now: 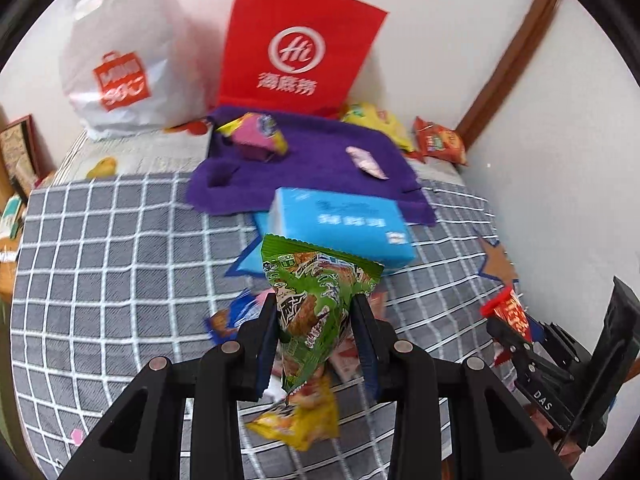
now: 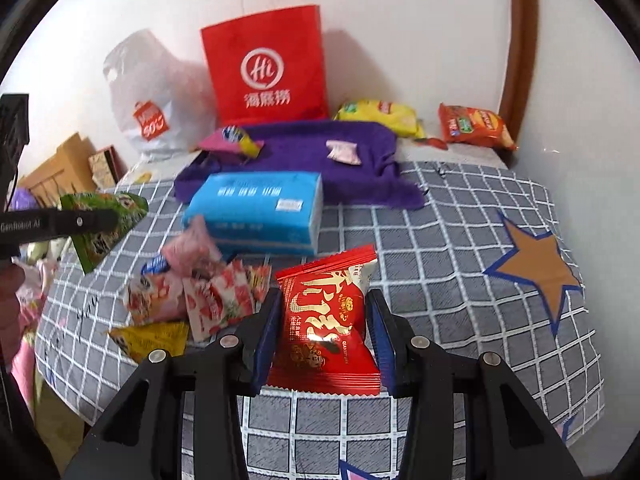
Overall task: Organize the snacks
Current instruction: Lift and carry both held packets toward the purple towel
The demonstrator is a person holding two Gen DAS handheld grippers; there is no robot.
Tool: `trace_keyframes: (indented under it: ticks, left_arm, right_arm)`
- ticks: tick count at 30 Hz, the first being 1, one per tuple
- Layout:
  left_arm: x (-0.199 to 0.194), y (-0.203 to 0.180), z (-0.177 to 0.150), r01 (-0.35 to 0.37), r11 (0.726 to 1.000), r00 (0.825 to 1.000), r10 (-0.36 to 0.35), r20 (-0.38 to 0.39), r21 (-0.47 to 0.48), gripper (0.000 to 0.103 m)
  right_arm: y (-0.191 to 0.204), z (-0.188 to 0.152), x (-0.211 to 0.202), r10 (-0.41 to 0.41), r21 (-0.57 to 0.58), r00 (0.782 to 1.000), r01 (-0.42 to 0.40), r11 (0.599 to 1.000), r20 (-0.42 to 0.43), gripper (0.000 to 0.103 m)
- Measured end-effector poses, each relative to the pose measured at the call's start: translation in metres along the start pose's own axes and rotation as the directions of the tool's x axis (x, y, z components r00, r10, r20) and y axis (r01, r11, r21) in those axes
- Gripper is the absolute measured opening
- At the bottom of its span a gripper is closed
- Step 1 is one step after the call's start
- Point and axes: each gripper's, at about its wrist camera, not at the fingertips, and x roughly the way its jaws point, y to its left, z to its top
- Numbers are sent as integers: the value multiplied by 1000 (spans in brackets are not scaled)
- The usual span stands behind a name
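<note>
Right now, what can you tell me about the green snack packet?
The green snack packet is a small crinkly foil-looking pouch with cartoon pictures, bold lettering and zigzag sealed ends. The left gripper pinches it between its blue-padded fingers, squeezing its middle so the top fans out wide. It hangs lifted above the grey checked cloth, clear of the yellow packet below. From the right wrist view it sticks out tilted beside the gripper's arm.

A green snack packet [image 1: 320,300], crinkled and printed with cartoon art, hangs upright above a grey checked cloth [image 1: 120,260], pinched at its middle. A glossy red packet [image 2: 328,320] with gold lettering is likewise lifted clear. Beneath them lies a loose heap of pink-and-white sachets [image 2: 192,296] and a yellow packet [image 2: 156,340], just in front of a blue tissue pack [image 2: 260,208].
</note>
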Motion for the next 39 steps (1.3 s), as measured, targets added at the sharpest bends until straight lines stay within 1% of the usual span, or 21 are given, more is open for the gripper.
trace_keyframes:
  ticks: [2, 5, 13, 19, 28, 33, 39]
  left_arm:
    - [-1, -9, 6, 14, 1000, 1000, -14, 1, 17, 33]
    - [0, -16, 13, 20, 999, 1000, -21, 4, 34, 33]
    - [8, -26, 32, 35, 997, 999, -36, 8, 65, 33]
    - [13, -20, 46, 32, 998, 999, -33, 13, 62, 33]
    - [24, -9, 67, 20, 999, 1000, -21, 23, 48, 33]
    - [30, -3, 82, -1, 999, 999, -1, 36, 48, 33]
    - [42, 7, 103, -9, 999, 999, 8, 47, 34, 33]
  right_arm:
    - [-3, 6, -3, 0, 23, 1000, -1, 1000, 19, 42]
    - [-6, 17, -6, -23, 47, 999, 21, 999, 44, 42]
    - [-3, 45, -5, -16, 66, 997, 11, 998, 76, 42]
    - [0, 62, 3, -19, 60, 996, 13, 998, 88, 42]
    - [11, 85, 22, -10, 22, 996, 8, 1000, 84, 42]
    - [15, 103, 34, -9, 5, 996, 8, 1000, 84, 42]
    - [18, 126, 55, -16, -12, 996, 17, 1000, 84, 42]
